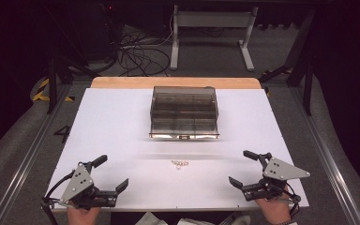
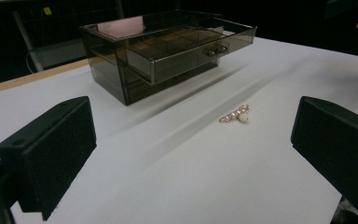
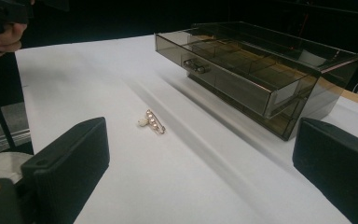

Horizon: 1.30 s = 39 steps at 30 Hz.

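A smoked see-through drawer box (image 1: 184, 110) stands at the table's far middle, its top drawer (image 2: 186, 51) pulled out toward me and divided into compartments (image 3: 242, 60). A small pearl brooch (image 1: 179, 163) lies on the white tabletop in front of it, seen also in the left gripper view (image 2: 236, 115) and the right gripper view (image 3: 152, 122). My left gripper (image 1: 113, 172) rests open near the front left edge. My right gripper (image 1: 240, 168) stands open near the front right. Nothing sits between either pair of jaws.
The white board (image 1: 122, 122) lies on a wooden tabletop (image 1: 122, 82) whose strip shows at the far edge. Behind it are cables (image 1: 136, 54) on the floor and a grey frame (image 1: 211, 28). Metal rails (image 1: 33, 150) run along both sides.
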Each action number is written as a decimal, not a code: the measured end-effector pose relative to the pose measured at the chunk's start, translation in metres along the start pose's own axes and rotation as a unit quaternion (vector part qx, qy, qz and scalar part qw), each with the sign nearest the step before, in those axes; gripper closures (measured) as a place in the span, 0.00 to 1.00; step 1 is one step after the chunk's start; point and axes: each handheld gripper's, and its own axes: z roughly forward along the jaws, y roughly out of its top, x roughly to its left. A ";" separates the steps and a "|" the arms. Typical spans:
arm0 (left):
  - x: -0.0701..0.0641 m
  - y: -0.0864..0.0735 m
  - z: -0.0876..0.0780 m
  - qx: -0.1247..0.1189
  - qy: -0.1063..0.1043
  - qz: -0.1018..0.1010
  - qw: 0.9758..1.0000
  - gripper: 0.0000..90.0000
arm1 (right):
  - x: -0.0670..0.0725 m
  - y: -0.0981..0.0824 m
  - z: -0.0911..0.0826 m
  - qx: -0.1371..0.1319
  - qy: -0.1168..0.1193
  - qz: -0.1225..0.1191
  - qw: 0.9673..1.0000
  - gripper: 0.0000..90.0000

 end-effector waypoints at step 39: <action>-0.001 0.001 -0.002 -0.005 0.009 0.005 1.000 0.01 | 0.002 0.018 0.010 0.018 0.022 0.005 1.000 0.09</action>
